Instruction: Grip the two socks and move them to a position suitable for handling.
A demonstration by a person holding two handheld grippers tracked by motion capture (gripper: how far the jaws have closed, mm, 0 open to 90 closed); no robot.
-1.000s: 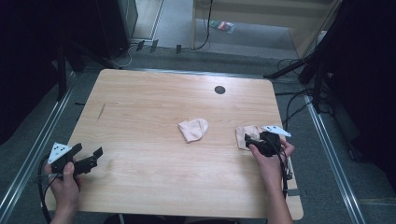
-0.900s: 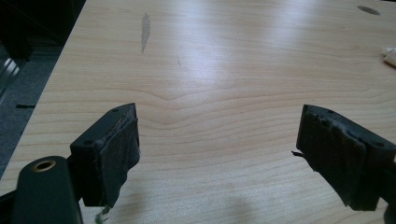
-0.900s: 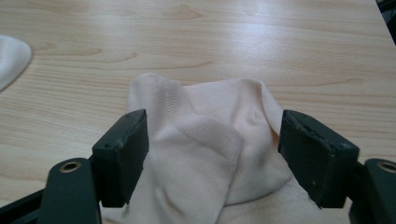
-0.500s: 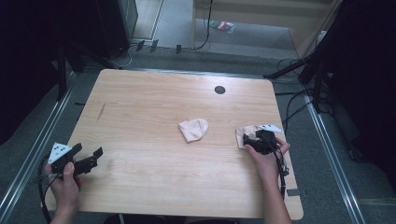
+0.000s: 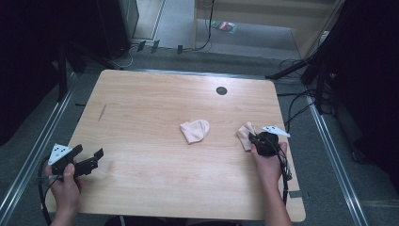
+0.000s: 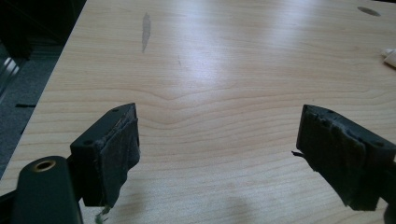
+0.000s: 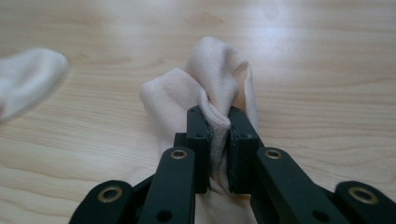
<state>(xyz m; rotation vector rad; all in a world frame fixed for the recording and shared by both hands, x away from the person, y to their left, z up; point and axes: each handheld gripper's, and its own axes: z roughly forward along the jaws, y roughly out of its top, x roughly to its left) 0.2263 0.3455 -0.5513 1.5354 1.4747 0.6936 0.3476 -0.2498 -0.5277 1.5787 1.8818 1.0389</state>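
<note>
Wood table [image 5: 155, 113], two socks. Right gripper [image 7: 218, 135] pinching soft, light sock [image 7: 212, 79] near right edge; floppy, best grabbed at a fold. Left gripper [image 6: 219, 140] wide, empty.

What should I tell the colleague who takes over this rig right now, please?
Right gripper: shut on the near sock, fabric bunched between the jaws, at the table's right side.
Left gripper: open, holding nothing, over bare wood near the front left corner.
Second sock: lies loose near the table's middle, apart from the gripped one.
Done: one sock is grasped.
Left: probably bringing the two socks together or pairing them; the left gripper has not reached either sock yet, so it likely needs to come across to the middle one.
</note>
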